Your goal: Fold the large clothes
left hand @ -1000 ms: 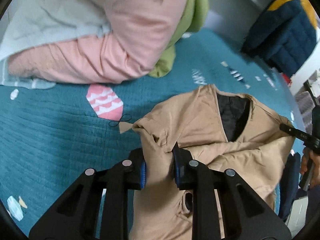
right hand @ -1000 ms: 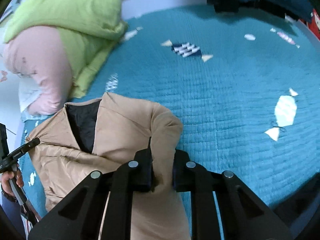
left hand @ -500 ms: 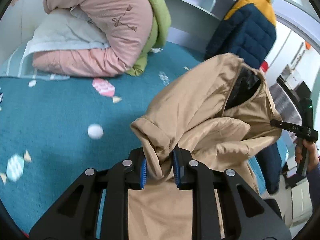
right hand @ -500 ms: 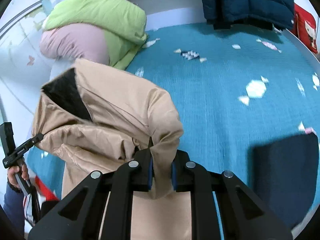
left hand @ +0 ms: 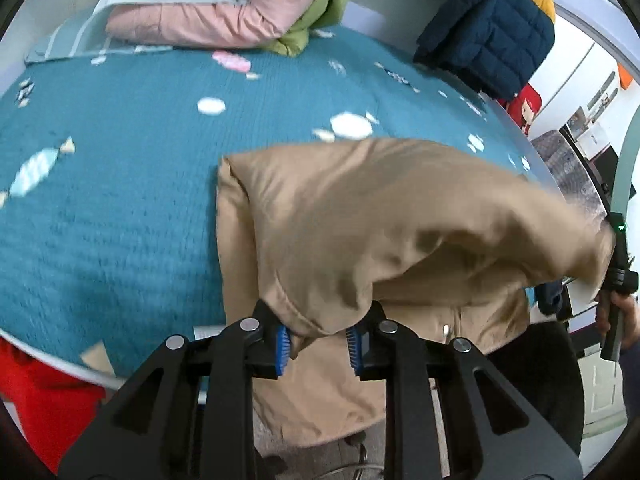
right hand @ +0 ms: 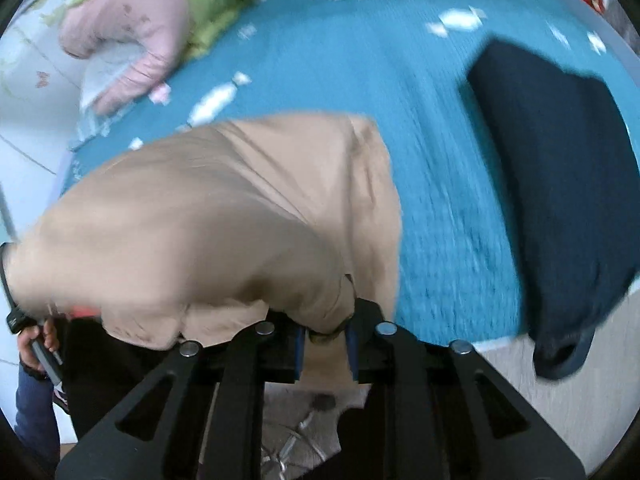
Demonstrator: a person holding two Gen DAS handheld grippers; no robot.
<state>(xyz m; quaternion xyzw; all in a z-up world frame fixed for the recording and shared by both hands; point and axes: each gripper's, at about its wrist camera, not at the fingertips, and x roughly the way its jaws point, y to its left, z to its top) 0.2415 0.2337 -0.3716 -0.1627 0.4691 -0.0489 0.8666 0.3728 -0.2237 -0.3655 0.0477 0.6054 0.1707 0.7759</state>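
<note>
You've got the teal quilted bedspread (left hand: 120,208) filling most of both views, candy shapes printed on it; the tan jacket (left hand: 380,216) is draped over its near edge, part lying on the bed and part hanging off toward you, bunched and blurred in the right wrist view (right hand: 224,208). A dark navy garment (right hand: 560,184) lies on the bed on the right, well apart from the jacket, its end drooping over the edge. A pink and green bedding pile (left hand: 240,4) sits at the far side, a navy and yellow puffer jacket (left hand: 496,20) at the far right. Your left gripper (left hand: 320,344) has its fingers closed down on a fold of jacket fabric; your right gripper (right hand: 326,346) pinches another bunch of it between narrow-set fingers
</note>
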